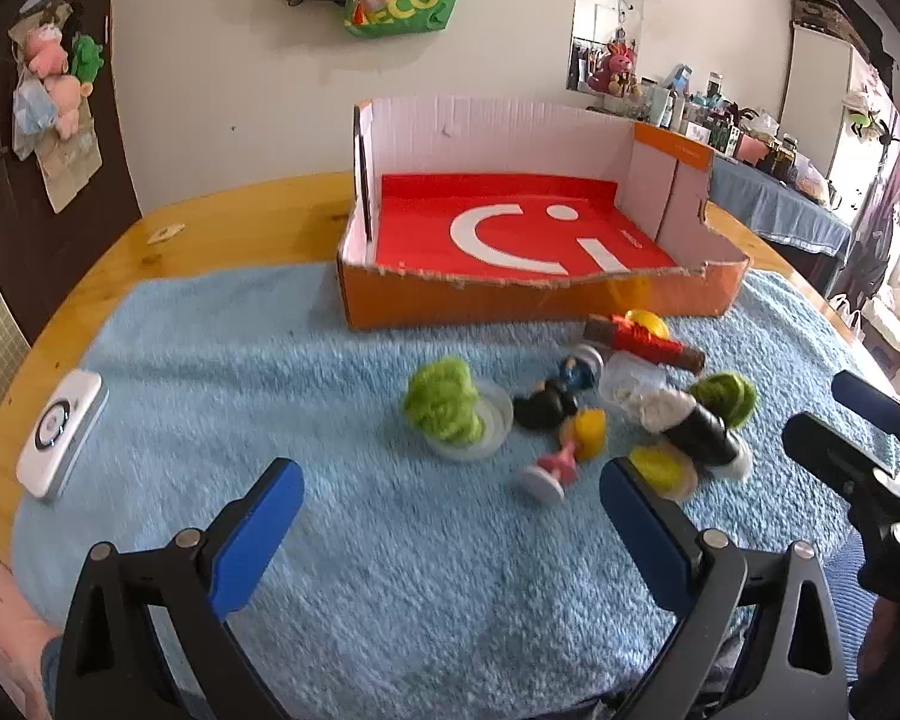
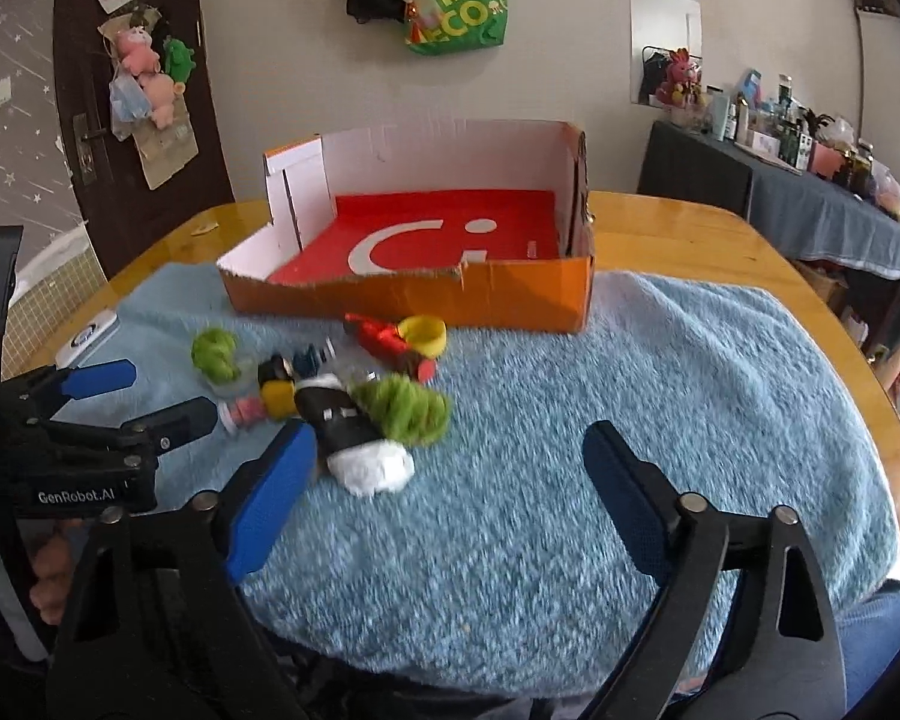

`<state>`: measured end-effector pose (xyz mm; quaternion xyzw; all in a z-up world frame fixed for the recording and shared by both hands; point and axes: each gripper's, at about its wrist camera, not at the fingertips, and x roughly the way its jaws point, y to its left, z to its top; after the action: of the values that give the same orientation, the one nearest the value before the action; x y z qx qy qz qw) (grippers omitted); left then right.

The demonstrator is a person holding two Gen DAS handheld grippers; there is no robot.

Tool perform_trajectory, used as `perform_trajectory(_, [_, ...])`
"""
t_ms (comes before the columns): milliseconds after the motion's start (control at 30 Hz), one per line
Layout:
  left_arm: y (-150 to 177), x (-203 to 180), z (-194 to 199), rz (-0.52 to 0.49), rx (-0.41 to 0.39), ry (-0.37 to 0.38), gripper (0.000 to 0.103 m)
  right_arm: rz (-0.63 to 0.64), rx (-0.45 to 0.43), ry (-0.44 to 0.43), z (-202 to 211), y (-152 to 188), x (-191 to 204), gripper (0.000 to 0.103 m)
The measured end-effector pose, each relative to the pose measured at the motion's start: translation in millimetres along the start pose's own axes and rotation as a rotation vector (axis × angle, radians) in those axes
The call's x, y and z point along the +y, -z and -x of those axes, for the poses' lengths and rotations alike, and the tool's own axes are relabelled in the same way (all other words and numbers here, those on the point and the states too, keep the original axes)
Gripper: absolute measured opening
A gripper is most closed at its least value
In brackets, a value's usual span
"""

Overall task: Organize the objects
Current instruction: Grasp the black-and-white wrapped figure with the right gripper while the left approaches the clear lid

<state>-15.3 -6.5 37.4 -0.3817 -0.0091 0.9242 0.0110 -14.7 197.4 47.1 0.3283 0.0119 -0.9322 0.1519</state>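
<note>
A wooden table (image 1: 258,204) carries a fluffy blue towel (image 1: 282,372), and at the towel's far edge sits an orange cardboard box (image 1: 510,300) with a red floor and nothing inside it. Just in front of the box lies a jumble of small toys (blurred in both views): a red-wrapped roll (image 1: 645,341), a yellow cup (image 2: 427,333), green yarn tufts (image 1: 444,399), and a black cylinder with white ends (image 2: 354,435). The left gripper (image 1: 450,495) hovers above the towel, jaws wide and empty. The right gripper (image 2: 450,456) is likewise spread wide, holding nothing, its left finger beside the black cylinder.
</note>
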Motion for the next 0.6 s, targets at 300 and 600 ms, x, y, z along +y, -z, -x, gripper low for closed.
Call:
perform_trajectory(300, [-10,8,-14,0.003,0.012,-0.003,0.088,-0.020,0.037,-0.032,-19,-9,-2,0.075])
perform_trajectory(600, [-16,11,-23,-0.001,0.027,0.011,0.082,-0.035,0.052,-0.051,-27,-10,-1,0.071])
